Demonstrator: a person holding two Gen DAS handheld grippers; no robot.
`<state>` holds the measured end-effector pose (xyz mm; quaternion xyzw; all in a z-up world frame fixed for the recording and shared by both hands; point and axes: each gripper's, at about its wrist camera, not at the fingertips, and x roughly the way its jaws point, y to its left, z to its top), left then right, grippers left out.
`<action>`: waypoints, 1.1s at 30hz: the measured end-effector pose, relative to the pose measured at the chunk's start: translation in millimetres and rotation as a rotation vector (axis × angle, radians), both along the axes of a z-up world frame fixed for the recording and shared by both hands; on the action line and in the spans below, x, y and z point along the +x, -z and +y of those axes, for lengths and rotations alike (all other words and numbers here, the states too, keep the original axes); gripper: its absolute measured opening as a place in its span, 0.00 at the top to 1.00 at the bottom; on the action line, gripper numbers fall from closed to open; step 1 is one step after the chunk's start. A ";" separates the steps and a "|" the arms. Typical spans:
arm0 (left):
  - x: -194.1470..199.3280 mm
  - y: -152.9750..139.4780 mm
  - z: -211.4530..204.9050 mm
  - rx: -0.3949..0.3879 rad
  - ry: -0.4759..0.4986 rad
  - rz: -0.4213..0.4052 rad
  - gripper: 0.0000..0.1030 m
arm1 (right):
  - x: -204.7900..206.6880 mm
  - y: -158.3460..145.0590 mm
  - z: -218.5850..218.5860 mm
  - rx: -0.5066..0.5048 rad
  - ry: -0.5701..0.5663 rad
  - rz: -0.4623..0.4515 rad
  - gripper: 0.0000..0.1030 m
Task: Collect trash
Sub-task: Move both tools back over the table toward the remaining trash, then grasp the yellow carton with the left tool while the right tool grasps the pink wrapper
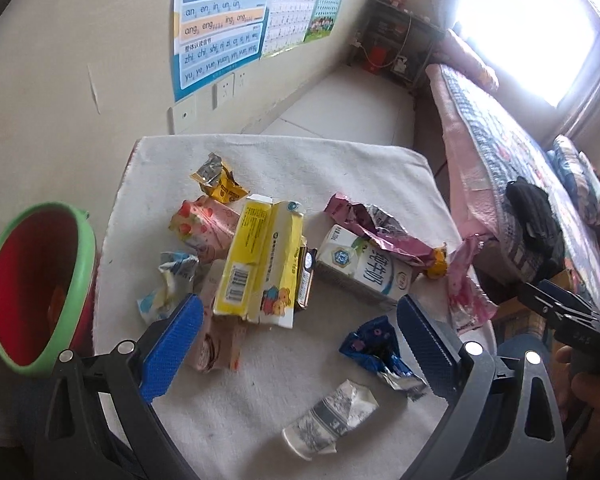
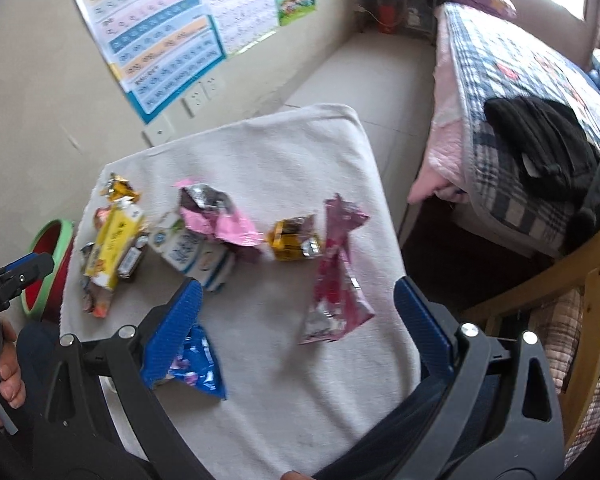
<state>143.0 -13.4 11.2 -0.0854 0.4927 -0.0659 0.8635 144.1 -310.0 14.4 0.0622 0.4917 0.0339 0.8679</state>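
**A lived-in bedroom at home**

A bed (image 2: pixel 512 92) with a plaid quilt and pink blanket runs along one side, dark clothing heaped on it. Across the floor from the bed, children's pinyin charts (image 1: pixel 220 20) hang on the wall above sockets. Beyond the bed's far end stands a cluttered shelf (image 1: pixel 396 40), beside a bright window (image 1: pixel 528 20).

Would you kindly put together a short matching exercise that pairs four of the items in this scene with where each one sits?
Things:
1. yellow carton
2. milk carton
3. bin
4. black garment

Places:
A. on the plaid bedspread
B. beside the towel, at its left edge
C. under the crumpled pink wrapper
D. mid-towel, lying over other packets

Pairs: 1-D, 2-C, 3-B, 4-A
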 end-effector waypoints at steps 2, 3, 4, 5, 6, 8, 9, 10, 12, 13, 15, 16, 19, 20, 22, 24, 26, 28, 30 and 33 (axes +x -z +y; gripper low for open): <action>8.8 7.3 0.0 0.014 -0.003 0.020 0.10 | 5.9 7.8 -7.6 0.004 0.011 0.023 0.08; 13.6 11.8 0.4 0.022 -0.005 0.033 0.10 | 7.9 10.1 -9.6 0.005 0.013 0.028 0.08; 16.7 14.9 1.2 0.027 -0.008 0.042 0.10 | 10.9 13.3 -11.0 0.004 0.015 0.036 0.08; 20.9 19.3 2.4 0.033 -0.013 0.057 0.10 | 14.2 17.6 -12.9 0.004 0.018 0.047 0.08; 24.1 22.4 3.1 0.035 -0.015 0.067 0.10 | 16.8 21.5 -14.0 0.006 0.021 0.057 0.08; 30.4 30.6 4.5 0.043 -0.012 0.087 0.10 | 22.0 30.6 -16.4 0.011 0.027 0.079 0.08; 32.4 34.2 4.1 0.050 -0.009 0.094 0.10 | 24.3 34.5 -17.4 0.009 0.029 0.087 0.08; 35.1 38.3 3.3 0.061 -0.004 0.103 0.10 | 26.6 38.6 -18.8 0.008 0.032 0.093 0.08; 39.1 44.7 1.9 0.074 0.003 0.113 0.10 | 31.3 47.6 -21.1 0.008 0.035 0.109 0.08; 41.7 48.5 1.5 0.083 0.003 0.118 0.10 | 34.3 53.8 -22.2 0.012 0.036 0.123 0.08; 45.9 52.1 0.6 0.091 0.003 0.123 0.11 | 37.9 61.0 -23.8 0.012 0.037 0.137 0.08; 48.3 54.4 0.3 0.097 0.003 0.126 0.11 | 40.2 65.1 -24.4 0.014 0.037 0.145 0.09; 55.6 59.9 -0.1 0.107 0.006 0.137 0.12 | 48.2 78.3 -25.1 0.023 0.036 0.174 0.13; 58.3 62.1 -0.3 0.112 0.010 0.142 0.13 | 49.6 80.9 -25.1 0.023 0.035 0.179 0.14; 61.9 65.8 -0.4 0.117 0.014 0.155 0.19 | 53.5 87.9 -25.5 0.030 0.035 0.194 0.17; 65.2 69.7 -0.2 0.113 0.019 0.172 0.24 | 55.9 93.4 -25.7 0.038 0.035 0.206 0.19; 65.9 72.2 -1.5 0.113 0.029 0.182 0.31 | 57.5 97.1 -25.2 0.043 0.031 0.213 0.19; 66.3 73.8 -2.0 0.121 0.033 0.187 0.40 | 58.6 99.9 -23.8 0.041 0.024 0.217 0.20; 67.0 74.6 0.3 0.115 0.031 0.190 0.42 | 59.4 103.3 -22.2 0.044 0.016 0.226 0.25; 66.5 74.9 2.2 0.109 0.033 0.190 0.47 | 60.7 108.5 -19.7 0.055 0.002 0.240 0.36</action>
